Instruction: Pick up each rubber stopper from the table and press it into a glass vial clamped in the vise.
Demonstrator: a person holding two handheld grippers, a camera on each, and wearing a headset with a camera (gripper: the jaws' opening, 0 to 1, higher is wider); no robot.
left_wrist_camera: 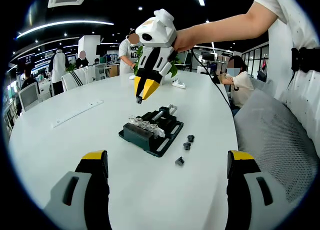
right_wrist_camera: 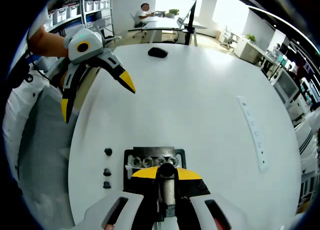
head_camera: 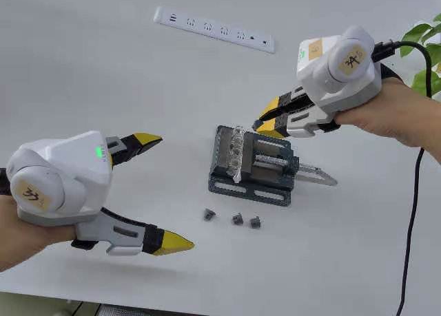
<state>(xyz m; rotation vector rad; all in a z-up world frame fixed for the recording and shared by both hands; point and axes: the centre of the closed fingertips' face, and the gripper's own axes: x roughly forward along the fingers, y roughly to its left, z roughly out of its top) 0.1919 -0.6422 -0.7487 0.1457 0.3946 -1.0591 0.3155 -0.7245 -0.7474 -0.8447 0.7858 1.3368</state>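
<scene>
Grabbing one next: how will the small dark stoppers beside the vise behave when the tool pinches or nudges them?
The stoppers look tiny beside the vise, so probably very light and easily flicked by a nudge. Their round, stepped shape suggests one might roll or tip if pushed. As rubber, they likely grip well, though could pop out if pinched off-centre.

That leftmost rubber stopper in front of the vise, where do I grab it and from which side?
Come down from above with the open left tongs, closing across the sides of the stopper. It sits small and low on the table, so a level approach would likely scrape; it lies apart from its neighbours and the vise, leaving room for both tips.
</scene>
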